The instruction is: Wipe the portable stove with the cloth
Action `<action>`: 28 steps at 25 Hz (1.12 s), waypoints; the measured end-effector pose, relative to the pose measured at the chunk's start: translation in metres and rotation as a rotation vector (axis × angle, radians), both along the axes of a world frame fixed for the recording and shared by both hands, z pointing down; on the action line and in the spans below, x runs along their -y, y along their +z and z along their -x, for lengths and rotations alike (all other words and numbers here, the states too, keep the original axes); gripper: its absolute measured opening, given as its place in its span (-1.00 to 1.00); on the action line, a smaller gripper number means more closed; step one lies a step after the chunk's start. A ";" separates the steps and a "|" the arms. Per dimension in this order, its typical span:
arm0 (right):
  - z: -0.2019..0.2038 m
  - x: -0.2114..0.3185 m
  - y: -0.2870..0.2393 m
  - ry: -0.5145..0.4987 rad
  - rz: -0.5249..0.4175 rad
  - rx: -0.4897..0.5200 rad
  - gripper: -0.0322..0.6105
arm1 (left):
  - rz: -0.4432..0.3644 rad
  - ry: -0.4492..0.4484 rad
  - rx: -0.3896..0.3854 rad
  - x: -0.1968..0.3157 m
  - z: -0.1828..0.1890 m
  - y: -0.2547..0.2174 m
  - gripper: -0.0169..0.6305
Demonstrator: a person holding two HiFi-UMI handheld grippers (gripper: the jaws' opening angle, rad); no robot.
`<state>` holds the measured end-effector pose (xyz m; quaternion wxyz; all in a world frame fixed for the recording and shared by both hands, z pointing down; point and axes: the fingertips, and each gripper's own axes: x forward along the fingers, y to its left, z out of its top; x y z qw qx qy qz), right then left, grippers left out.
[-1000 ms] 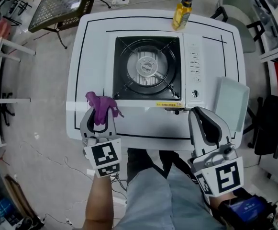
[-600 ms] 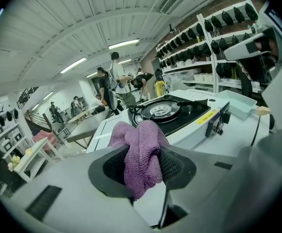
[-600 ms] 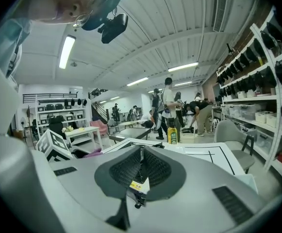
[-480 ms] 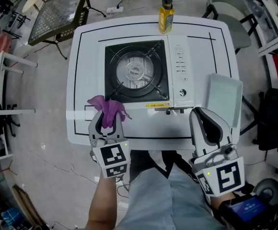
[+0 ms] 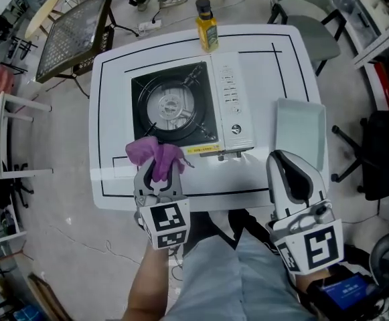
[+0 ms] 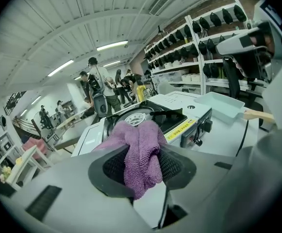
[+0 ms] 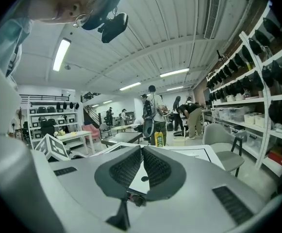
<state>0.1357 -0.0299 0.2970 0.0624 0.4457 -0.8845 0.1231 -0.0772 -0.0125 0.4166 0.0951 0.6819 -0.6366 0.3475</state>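
White table (image 5: 110, 146) fills the middle of the head view, in a big workshop with shelves and people far behind. On the table sits the stove (image 5: 174, 105). It has a black round burner on the left part and a white strip with a knob on the right part. A yellow bottle (image 5: 206, 25) stands at the far edge of the table, just behind the stove. A pale tray (image 5: 301, 129) lies to the right of the stove.

The left gripper (image 5: 158, 172) is squeezed on the purple cloth (image 5: 155, 156). The cloth is pinched in the middle, so it bunches up above the jaws and a tail hangs down below them. The right gripper (image 5: 293, 169) is closed with nothing in it. It sits by the near edge of the table, close to the tray.

The cloth is at the near left corner of the stove, over its front edge. I cannot tell if it touches the stove yet. The stove lies straight ahead of the left gripper and runs long from left to right. The black burner part is the closest part. The left hand is much nearer than the right one.

I think the wiping has not really begun. The next move looks like pushing the cloth forward and down onto the stove top, then sliding it side to side along the long way.
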 end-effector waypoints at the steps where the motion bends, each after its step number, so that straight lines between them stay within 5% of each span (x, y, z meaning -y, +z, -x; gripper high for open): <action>1: -0.004 0.000 0.000 0.007 -0.001 0.001 -0.74 | 0.001 0.008 -0.001 0.001 -0.005 0.000 -0.46; 28: -0.107 -0.017 -0.006 0.173 -0.026 0.006 -0.74 | 0.019 0.232 -0.034 0.019 -0.136 0.003 -0.46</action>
